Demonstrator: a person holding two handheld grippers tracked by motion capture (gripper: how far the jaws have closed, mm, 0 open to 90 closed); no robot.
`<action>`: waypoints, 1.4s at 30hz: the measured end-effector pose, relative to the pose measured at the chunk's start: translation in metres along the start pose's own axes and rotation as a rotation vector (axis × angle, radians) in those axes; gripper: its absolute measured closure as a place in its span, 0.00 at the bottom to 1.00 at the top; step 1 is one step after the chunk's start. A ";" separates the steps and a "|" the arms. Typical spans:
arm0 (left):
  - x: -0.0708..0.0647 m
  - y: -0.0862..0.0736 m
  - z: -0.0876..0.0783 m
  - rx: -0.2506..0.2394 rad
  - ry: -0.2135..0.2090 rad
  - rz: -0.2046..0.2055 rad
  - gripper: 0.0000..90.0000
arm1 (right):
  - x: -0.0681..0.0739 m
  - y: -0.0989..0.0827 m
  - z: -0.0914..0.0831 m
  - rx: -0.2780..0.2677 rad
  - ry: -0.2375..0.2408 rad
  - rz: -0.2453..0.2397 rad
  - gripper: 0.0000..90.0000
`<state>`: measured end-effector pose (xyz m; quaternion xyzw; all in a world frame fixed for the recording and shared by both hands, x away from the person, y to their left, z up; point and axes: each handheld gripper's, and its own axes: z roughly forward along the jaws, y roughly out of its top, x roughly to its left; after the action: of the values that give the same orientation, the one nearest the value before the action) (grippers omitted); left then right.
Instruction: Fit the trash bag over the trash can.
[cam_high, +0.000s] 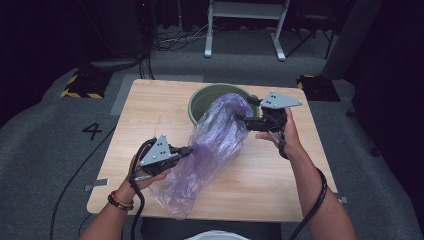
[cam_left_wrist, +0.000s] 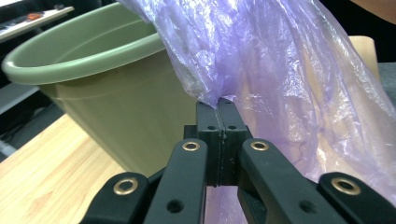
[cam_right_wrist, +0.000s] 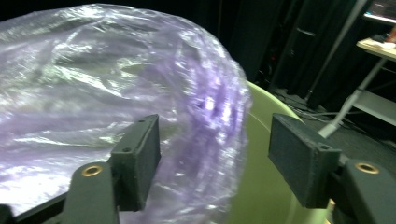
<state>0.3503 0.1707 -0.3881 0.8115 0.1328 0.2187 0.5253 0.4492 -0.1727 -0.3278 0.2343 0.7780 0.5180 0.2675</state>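
A translucent purple plastic bag (cam_high: 215, 145) lies stretched across the wooden table (cam_high: 150, 105), its top end draped into a green round bin (cam_high: 200, 100). My left gripper (cam_high: 188, 150) is shut on a fold at the bag's left side. In the left gripper view the closed gripper (cam_left_wrist: 219, 114) pinches the purple film (cam_left_wrist: 280, 70) in front of the bin (cam_left_wrist: 93, 84). My right gripper (cam_high: 246, 110) is open at the bag's upper right, by the bin's rim. In the right gripper view this gripper (cam_right_wrist: 217, 158) stands wide apart, with the bag (cam_right_wrist: 116, 93) bulging ahead and the bin (cam_right_wrist: 268, 154) behind it.
The bag's lower end hangs over the table's front edge (cam_high: 210, 218). Bare wood lies left and right of the bag. Beyond the table stand a white desk frame (cam_high: 245, 30), cables on the grey floor, and a yellow-black striped base (cam_high: 80, 87).
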 end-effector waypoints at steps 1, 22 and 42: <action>0.001 0.000 -0.002 -0.003 0.004 -0.002 1.00 | -0.002 -0.001 -0.001 0.004 0.004 0.006 0.37; 0.013 0.008 -0.010 -0.046 0.075 -0.025 1.00 | -0.002 0.010 0.015 0.100 0.051 -0.061 0.95; 0.028 0.032 -0.003 -0.053 0.156 -0.036 1.00 | -0.011 0.018 0.016 0.163 0.057 -0.015 0.26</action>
<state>0.3726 0.1717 -0.3517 0.7755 0.1819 0.2751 0.5384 0.4695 -0.1622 -0.3145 0.2346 0.8267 0.4573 0.2289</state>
